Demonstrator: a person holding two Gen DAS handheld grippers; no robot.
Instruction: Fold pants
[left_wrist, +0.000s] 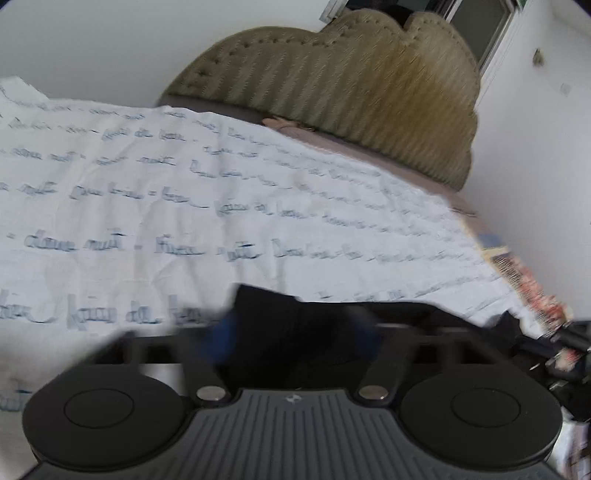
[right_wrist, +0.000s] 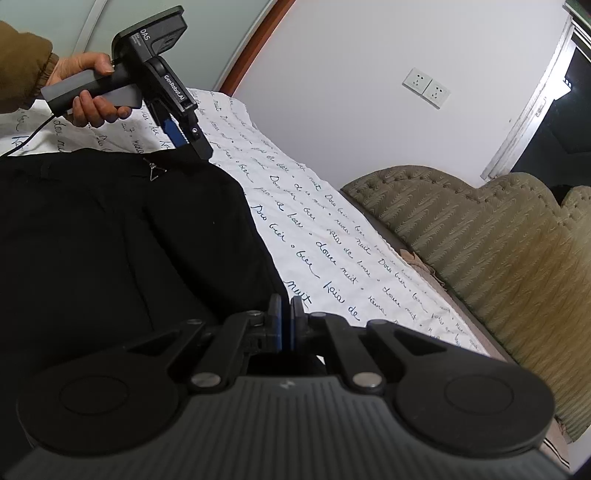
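Black pants (right_wrist: 110, 240) lie flat on a white printed sheet (right_wrist: 314, 236); you hold one edge at two spots, ready to fold.

Your right gripper (right_wrist: 286, 325) has its fingers pressed together at the near edge, apparently pinching cloth. Your left gripper (right_wrist: 201, 149) is narrowly parted at the far corner; its grip is blurred. Next, I judge, lift both together.
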